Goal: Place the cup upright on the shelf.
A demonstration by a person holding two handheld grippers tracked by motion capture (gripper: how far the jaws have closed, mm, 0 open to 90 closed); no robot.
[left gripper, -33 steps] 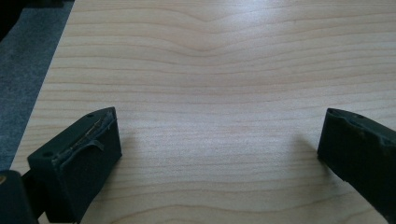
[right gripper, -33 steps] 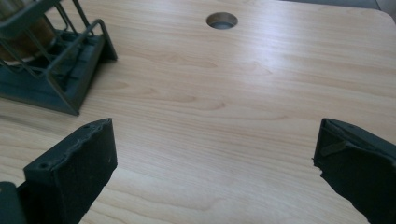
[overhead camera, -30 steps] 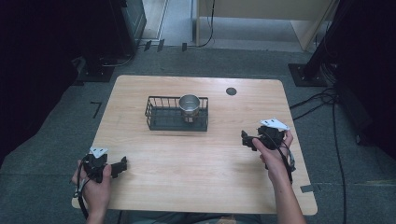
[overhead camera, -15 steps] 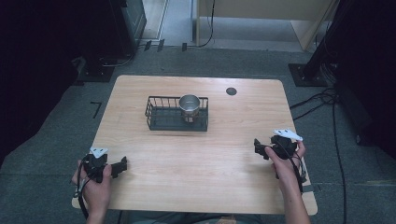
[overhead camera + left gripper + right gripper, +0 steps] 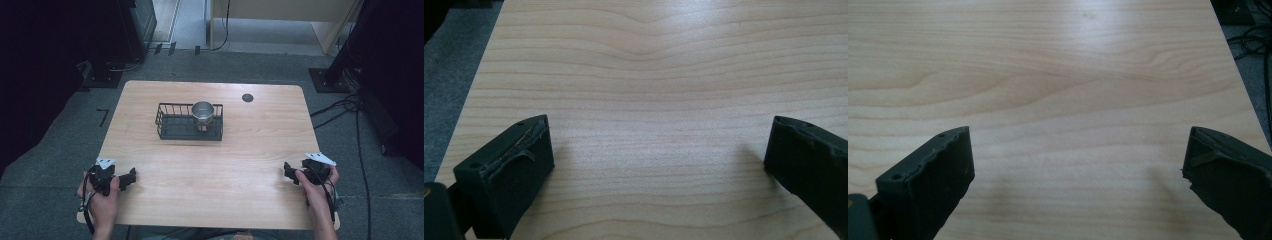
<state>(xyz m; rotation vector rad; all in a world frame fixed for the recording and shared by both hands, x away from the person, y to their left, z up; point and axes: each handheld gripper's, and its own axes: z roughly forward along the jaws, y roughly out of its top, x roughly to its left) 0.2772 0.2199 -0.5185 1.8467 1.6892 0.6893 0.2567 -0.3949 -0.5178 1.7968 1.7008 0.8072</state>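
Broadly, we have a pale wood-grain desk with a dark round grommet near its far edge, and toward the far middle a black wire basket that holds a steel cup standing upright in its right-hand end. No thing is held or touched now, so we take the cup and its basket, the nearest things, as the work in hand; both sit well apart from our grippers, which rest at the near corners. We judge the basket stiff and light, its thin wires giving an easy purchase along the top rim or a short end wall, though it could tip if lifted from one side alone. We judge the cup rigid, fairly light, not fragile, and rather slippery with its smooth polished wall; pinching the rim across the wall, one finger inside and one outside, looks safer to us than squeezing the round body. Our left gripper lies at the near left with its fingers spread wide over bare wood and nothing between them. Our right gripper lies at the near right, its fingers likewise parted and empty. We can read no brand, label or writing on the cup, the basket, the desk or the grippers.
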